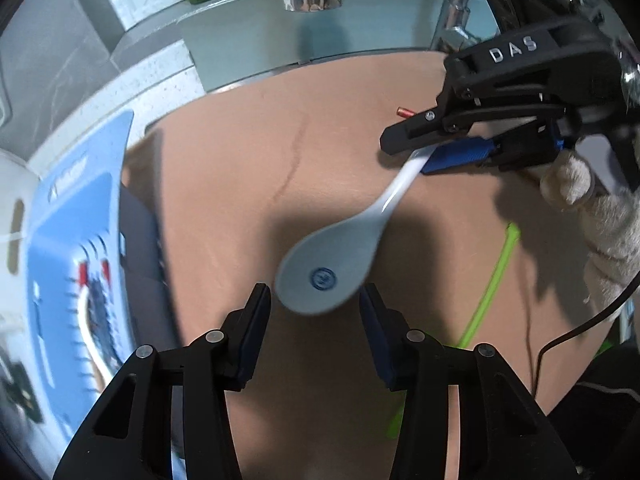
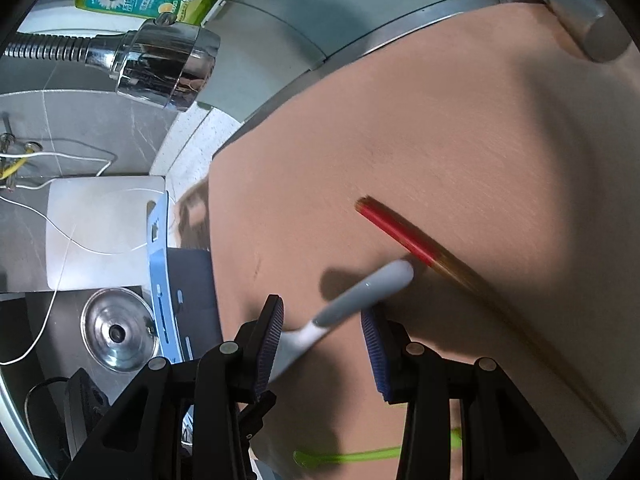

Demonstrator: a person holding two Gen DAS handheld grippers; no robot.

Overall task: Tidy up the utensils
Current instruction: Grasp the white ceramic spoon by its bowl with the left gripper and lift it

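Left wrist view: spoon (image 1: 332, 268) aloft over mid table (image 1: 240, 168), handle pinched by right hand-held gripper (image 1: 416, 156). Left hand-held gripper (image 1: 316, 308) wide, bowl just ahead. Chopstick (image 2: 408, 240) flat, near spoon handle.

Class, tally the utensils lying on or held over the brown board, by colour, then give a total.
Grey-and-white spoon: 1
Red-and-brown chopstick: 1
Green utensil: 1
Total: 3

"DAS" on right gripper (image 1: 416, 148) (raised white letters).
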